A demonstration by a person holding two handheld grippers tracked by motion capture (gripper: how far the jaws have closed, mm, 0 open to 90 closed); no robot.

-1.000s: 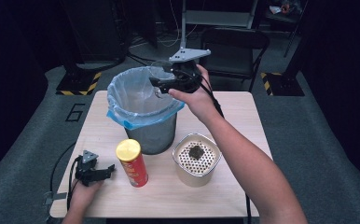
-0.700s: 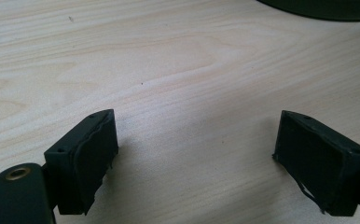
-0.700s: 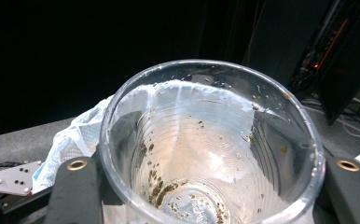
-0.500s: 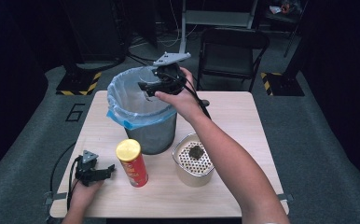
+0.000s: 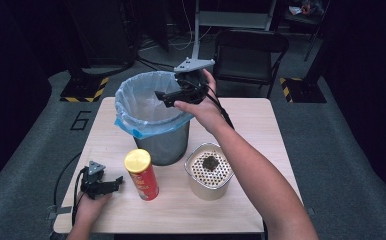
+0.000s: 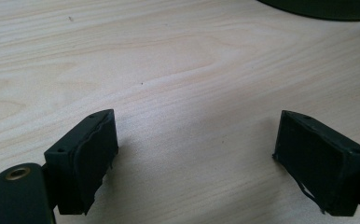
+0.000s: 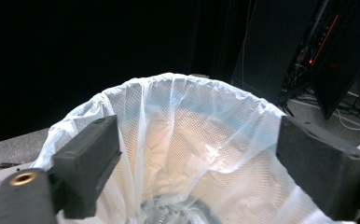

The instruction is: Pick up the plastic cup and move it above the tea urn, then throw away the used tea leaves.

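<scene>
Wood grain runs pale and clean across the counter (image 5: 261, 125), a small light rectangle that we see standing on grey carpet in a dark room. Behind it sits a black folding chair (image 5: 251, 50), with yellow-and-black striped floor markers (image 5: 83, 92) at either side, cables on the floor, and a large "6" on the carpet off the counter's left edge. On the counter stands a mesh waste bin (image 5: 163, 145) lined with a pale blue plastic bag (image 5: 141, 107) folded over its rim. In front of it we find a red crisp tube with a yellow lid (image 5: 141, 175), upright, and to the right of that a perforated metal canister (image 5: 208, 172) with a small dark lump resting on its top. The right tongs (image 5: 163, 97) are held over the bin's mouth at its right rim, pointing inward; their jaws have just been opening and now stand spread with nothing between them, and in the right gripper view we look past them down into the bag (image 7: 201, 154), whose mesh shows through the plastic. The left tongs (image 5: 116, 182) rest low at the counter's near left corner, just left of the crisp tube and apart from it. In the left gripper view their jaws are spread wide over bare wood (image 6: 183, 93), nothing held, with a dark curved edge at the top right.
</scene>
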